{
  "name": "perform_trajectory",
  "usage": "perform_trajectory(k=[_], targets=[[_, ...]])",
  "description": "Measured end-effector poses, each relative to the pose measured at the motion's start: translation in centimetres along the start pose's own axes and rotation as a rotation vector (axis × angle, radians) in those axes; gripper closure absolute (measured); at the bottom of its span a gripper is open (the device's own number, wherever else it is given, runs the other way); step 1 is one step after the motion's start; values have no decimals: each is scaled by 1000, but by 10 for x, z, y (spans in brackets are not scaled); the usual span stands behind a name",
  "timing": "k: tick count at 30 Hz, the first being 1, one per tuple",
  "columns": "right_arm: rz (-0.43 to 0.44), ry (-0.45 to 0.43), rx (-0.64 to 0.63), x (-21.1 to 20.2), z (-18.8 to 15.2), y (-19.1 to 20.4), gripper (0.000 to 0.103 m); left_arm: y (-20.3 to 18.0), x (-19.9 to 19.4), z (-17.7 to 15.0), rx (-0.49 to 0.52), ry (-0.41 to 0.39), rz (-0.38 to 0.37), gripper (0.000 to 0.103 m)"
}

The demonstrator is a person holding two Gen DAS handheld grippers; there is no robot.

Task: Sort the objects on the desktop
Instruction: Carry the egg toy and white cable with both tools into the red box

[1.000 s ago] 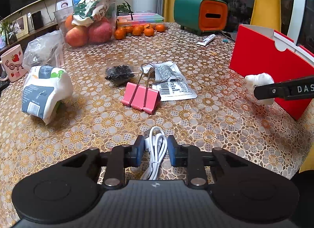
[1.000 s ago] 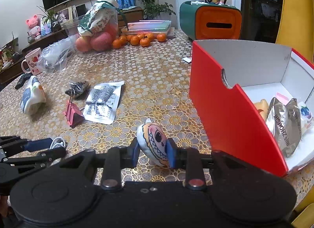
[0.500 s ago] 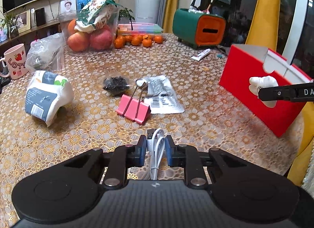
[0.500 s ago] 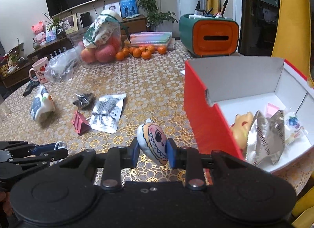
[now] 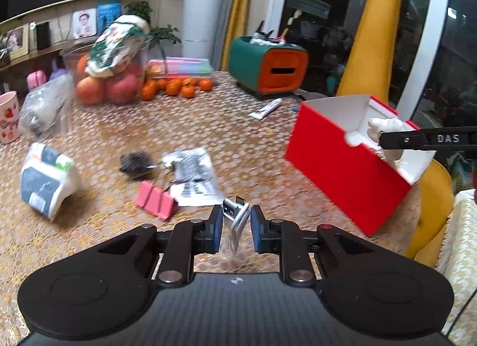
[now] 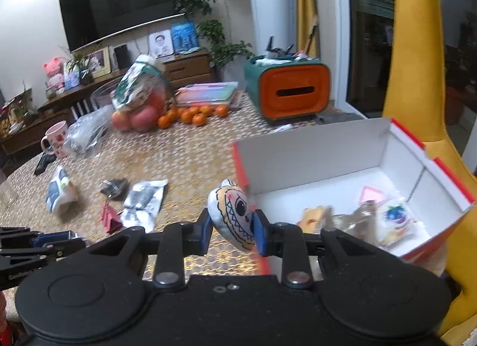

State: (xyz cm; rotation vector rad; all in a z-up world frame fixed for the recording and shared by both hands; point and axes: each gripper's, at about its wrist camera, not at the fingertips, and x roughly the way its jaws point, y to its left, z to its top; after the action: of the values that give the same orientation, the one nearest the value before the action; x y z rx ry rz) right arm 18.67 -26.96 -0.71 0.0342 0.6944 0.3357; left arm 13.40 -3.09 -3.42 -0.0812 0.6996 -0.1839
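Note:
My left gripper (image 5: pixel 236 225) is shut on a coiled white USB cable (image 5: pixel 237 217) and holds it above the table. My right gripper (image 6: pixel 233 228) is shut on a white plush shark toy (image 6: pixel 234 215), at the near left corner of the open red box (image 6: pixel 334 149). In the left wrist view the right gripper's fingers (image 5: pixel 423 138) hold the toy (image 5: pixel 386 128) over the red box (image 5: pixel 342 161). The box holds a foil packet, a yellow toy and a snack bag (image 6: pixel 393 217). A pink binder clip (image 5: pixel 155 199), a printed packet (image 5: pixel 193 177) and a dark bag (image 5: pixel 135 162) lie on the table.
A white and blue pouch (image 5: pixel 46 182) lies at the left. A fruit bag (image 5: pixel 111 77), tangerines (image 5: pixel 179 88), a green and orange tissue box (image 5: pixel 269 70), a tube (image 5: pixel 265 109), a clear bag (image 5: pixel 44 110) and a mug (image 5: pixel 7 116) stand further back. A yellow chair (image 6: pixel 417 107) is behind the box.
Both grippers have risen and moved right toward the red box. The shark toy now hangs at the box's near corner; the cable is lifted higher off the table.

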Motion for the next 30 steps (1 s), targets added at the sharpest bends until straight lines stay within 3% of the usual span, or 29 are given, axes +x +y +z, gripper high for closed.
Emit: perform_trajectory(k=[14, 23, 30], targets=[[-80, -2, 56, -5, 5, -74, 75, -61, 13, 50, 53, -28, -97, 84], [-126, 10, 48, 3, 8, -106, 75, -112, 36, 96, 114, -63, -191, 84], [-159, 17, 36, 15, 16, -123, 75, -143, 70, 122, 160, -63, -208, 84]])
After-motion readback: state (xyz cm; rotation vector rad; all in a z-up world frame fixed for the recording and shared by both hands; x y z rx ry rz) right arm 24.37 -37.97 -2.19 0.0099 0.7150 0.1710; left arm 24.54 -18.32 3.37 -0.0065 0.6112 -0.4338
